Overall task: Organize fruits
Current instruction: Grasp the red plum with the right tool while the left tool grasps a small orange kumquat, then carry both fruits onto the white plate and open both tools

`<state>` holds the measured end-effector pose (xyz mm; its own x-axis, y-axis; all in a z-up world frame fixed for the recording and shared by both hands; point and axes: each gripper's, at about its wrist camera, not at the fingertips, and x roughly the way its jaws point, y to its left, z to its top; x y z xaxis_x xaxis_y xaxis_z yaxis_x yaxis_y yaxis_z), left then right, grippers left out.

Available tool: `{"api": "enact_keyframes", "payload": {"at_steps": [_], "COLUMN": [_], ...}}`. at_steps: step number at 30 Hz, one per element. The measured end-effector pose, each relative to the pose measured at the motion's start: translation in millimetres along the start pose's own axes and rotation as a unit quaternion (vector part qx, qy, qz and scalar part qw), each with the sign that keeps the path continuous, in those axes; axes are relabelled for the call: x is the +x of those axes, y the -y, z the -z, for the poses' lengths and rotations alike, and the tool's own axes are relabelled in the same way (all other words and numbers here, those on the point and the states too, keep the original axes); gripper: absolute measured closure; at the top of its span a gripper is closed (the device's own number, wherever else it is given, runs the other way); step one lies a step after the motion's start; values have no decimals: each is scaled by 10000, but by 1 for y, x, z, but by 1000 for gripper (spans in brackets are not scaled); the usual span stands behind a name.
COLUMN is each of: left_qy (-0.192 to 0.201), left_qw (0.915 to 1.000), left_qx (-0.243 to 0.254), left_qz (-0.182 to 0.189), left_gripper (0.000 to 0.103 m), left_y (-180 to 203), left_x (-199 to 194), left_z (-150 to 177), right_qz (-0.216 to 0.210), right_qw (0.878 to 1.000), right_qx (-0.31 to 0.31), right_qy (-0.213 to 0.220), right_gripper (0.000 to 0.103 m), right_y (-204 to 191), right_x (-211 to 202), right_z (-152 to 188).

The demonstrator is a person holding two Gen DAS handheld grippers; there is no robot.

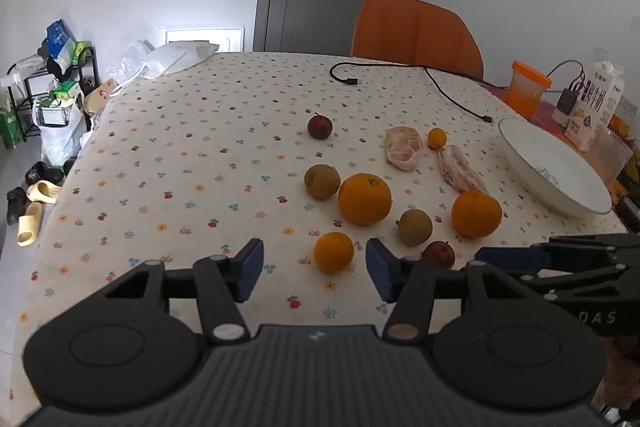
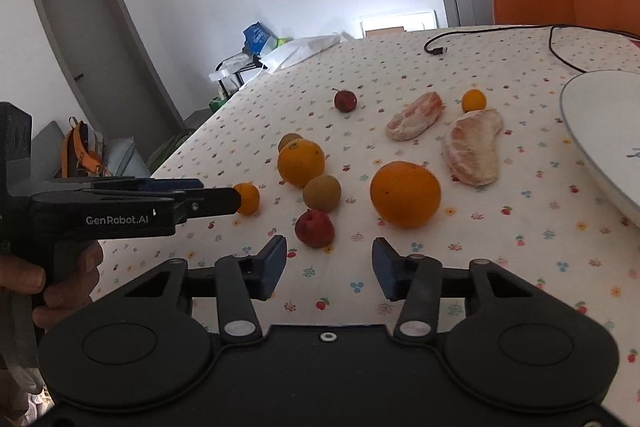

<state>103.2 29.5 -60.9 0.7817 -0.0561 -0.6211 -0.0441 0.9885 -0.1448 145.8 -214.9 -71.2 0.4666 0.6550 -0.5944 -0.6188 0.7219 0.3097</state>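
Note:
Fruit lies loose on the flowered tablecloth (image 1: pixel 180 155). My left gripper (image 1: pixel 315 269) is open and empty, with a small orange (image 1: pixel 334 252) just ahead between its fingertips. Beyond lie a big orange (image 1: pixel 365 199), a second big orange (image 1: pixel 476 214), two brown fruits (image 1: pixel 322 181) (image 1: pixel 415 227), two dark red fruits (image 1: pixel 320 126) (image 1: pixel 438 255), a tiny orange (image 1: pixel 437 138) and two peeled citrus pieces (image 1: pixel 404 148) (image 1: pixel 460 171). My right gripper (image 2: pixel 329 268) is open and empty, just short of a dark red fruit (image 2: pixel 314 228) and a big orange (image 2: pixel 405 194).
A white bowl (image 1: pixel 552 163) stands at the table's right; it also shows in the right wrist view (image 2: pixel 600 131). A black cable (image 1: pixel 400 75) lies at the back. An orange chair (image 1: pixel 416 31) stands behind the table. An orange-lidded cup (image 1: pixel 527 89) and a milk carton (image 1: pixel 596 107) stand far right.

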Motion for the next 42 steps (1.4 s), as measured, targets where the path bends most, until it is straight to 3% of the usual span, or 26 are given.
{"api": "enact_keyframes", "payload": {"at_steps": [9, 13, 15, 29, 42], "left_qy": [-46, -98, -71, 182, 363], "left_qw": [9998, 9995, 9994, 9991, 9966], "left_qx": [-90, -144, -187, -53, 249], "left_qz": [143, 281, 283, 378, 698], "left_gripper": [62, 81, 81, 81, 81], "left_y": [1, 2, 1, 23, 76], "left_x": [11, 16, 15, 0, 6], "left_z": [1, 1, 2, -7, -22], "right_qz": [21, 10, -42, -175, 407], "right_qw": [9999, 9998, 9998, 9987, 9948], "right_qx": [-145, -165, -175, -72, 227], "right_qy": [36, 68, 80, 480, 908], "right_gripper": [62, 72, 81, 82, 82], "right_y": [-6, -6, -5, 2, 39], "right_x": [12, 15, 16, -12, -57], "right_z": [-6, -7, -6, -9, -5]}}
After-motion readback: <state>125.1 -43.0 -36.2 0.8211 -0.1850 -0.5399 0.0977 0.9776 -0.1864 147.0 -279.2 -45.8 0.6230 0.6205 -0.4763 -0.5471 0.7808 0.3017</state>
